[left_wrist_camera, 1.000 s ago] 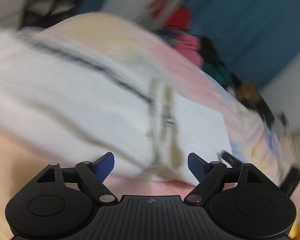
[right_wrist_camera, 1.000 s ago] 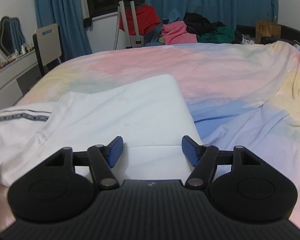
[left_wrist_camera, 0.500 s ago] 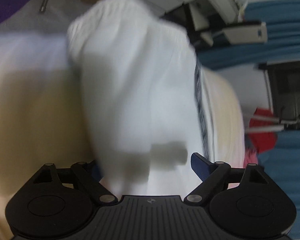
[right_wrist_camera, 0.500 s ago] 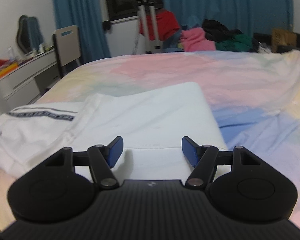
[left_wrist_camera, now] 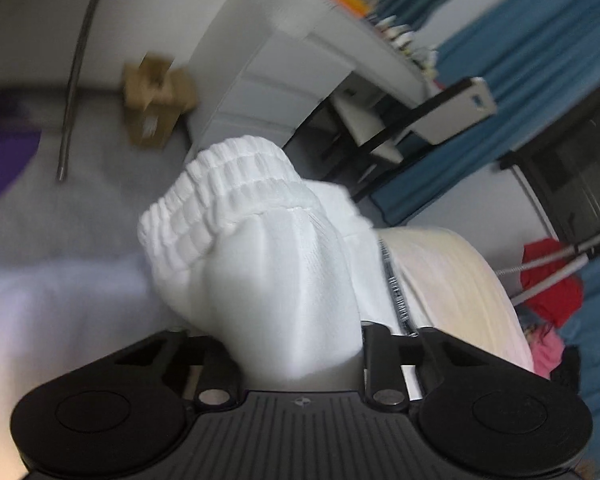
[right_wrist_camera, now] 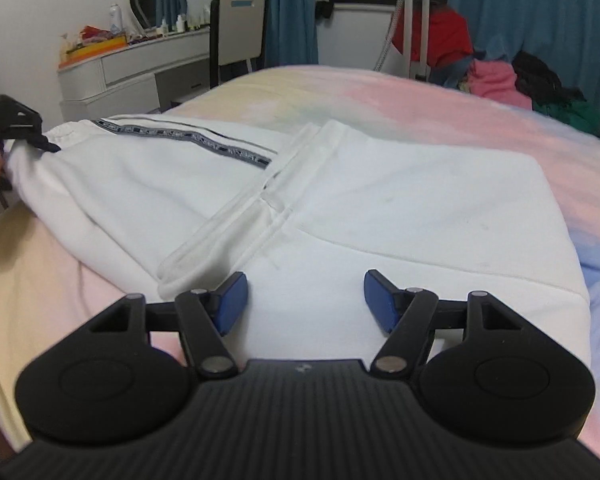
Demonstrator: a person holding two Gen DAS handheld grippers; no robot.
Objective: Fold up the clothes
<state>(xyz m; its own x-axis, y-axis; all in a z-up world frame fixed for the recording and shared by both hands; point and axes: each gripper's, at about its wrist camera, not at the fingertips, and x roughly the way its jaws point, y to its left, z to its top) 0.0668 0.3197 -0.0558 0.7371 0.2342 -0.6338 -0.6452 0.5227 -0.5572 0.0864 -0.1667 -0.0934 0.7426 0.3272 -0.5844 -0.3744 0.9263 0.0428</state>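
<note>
Left claw (left_wrist_camera: 296,360): pinching the ribbed cuff end of the white trousers (right_wrist_camera: 340,208), bunched fabric filling the gap between its fingers; cuff lifted clear of the bed (right_wrist_camera: 400,96).

White trousers: lying on the bed, partly folded; broad flat panel at right, striped leg (right_wrist_camera: 184,136) running left toward the held cuff.

Right claw (right_wrist_camera: 302,300): spread wide, holding nothing, hovering just over the near edge of the folded panel.

Progress, judged: one fold laid; the striped leg is not yet brought over, final squaring left.
</note>
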